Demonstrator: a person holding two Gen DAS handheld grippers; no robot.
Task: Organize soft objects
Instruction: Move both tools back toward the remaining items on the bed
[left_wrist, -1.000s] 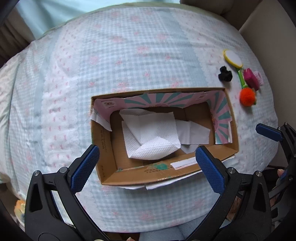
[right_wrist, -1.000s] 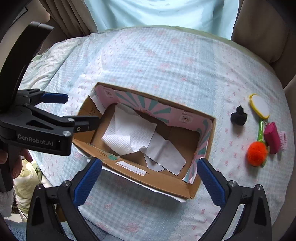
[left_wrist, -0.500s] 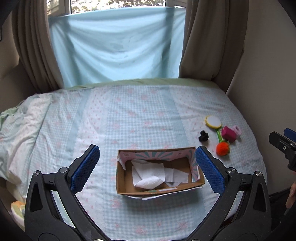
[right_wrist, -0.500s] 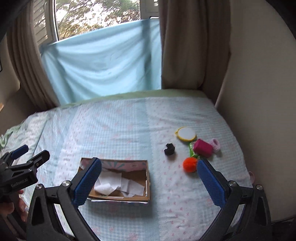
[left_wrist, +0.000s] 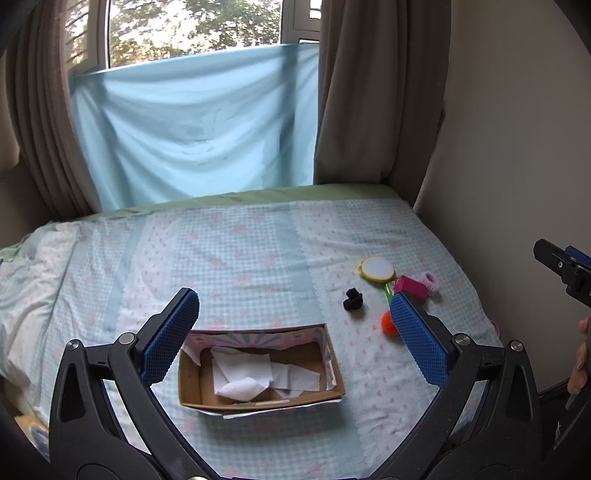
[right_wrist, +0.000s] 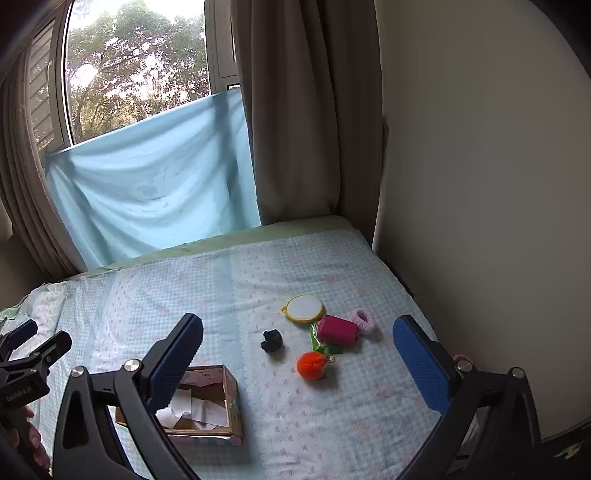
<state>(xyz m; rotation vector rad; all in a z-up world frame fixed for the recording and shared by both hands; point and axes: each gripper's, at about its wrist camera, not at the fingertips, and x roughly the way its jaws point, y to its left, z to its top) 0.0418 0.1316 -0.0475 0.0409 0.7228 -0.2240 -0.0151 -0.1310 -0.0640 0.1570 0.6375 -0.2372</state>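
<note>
Blue cloth (left_wrist: 192, 129) hangs between brown curtains (left_wrist: 373, 92) at window (right_wrist: 136, 62).

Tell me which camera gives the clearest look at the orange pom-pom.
The right wrist view: the orange pom-pom lies whole and unblocked on the bedspread, beside the magenta block. In the left wrist view, the left gripper's blue pad covers most of it, leaving an orange sliver.

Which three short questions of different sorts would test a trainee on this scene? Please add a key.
1. True or false: the orange pompom lies inside the cardboard box.
2. Which item lies nearest the box: A) black scrunchie, B) pink scrunchie, C) round mirror?
3. Fill in: the right tool is ___ and empty.

Key: 1 false; 2 A; 3 open.
</note>
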